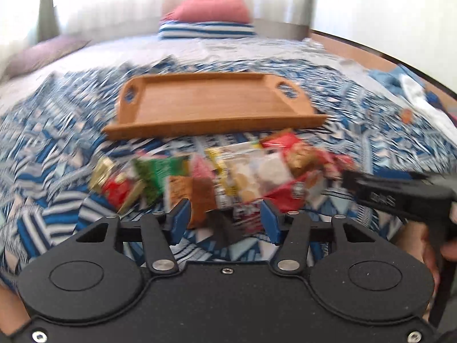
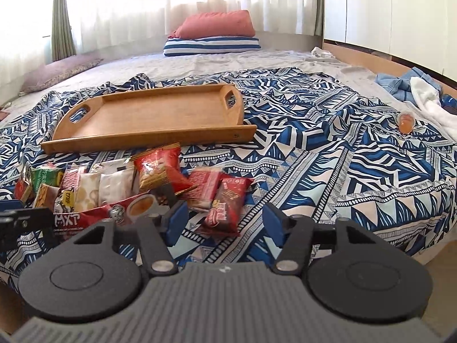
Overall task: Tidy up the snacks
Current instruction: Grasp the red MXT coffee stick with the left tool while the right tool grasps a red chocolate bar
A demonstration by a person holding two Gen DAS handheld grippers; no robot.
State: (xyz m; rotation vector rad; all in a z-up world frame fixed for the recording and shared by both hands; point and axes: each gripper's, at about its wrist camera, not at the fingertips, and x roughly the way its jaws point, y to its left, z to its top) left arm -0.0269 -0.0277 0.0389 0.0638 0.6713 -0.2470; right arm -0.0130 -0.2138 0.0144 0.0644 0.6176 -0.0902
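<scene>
you have not started filling anything yet, as far as these views show. the wooden tray lies bare on the patterned bedspread, nothing in it, its long side facing you. every snack is out on the bed in a loose pile just in front of the tray's near edge: a red puffed bag, a dark red wrapper nearest your right side, pale packets in the middle, and green and gold ones at the left end.

your left gripper hangs low over the near edge of the pile with its jaws apart and nothing between them. that view is smeared, so i can't be sure which packet it is lined up on; a brown one looks closest. your right gripper also has its jaws apart and empty, sitting just short of the dark red wrapper.

so the whole job is left: each packet needs picking up and setting into the tray, probably in rows or by kind. a small orange cup lies well apart to the right; it may belong too.
</scene>
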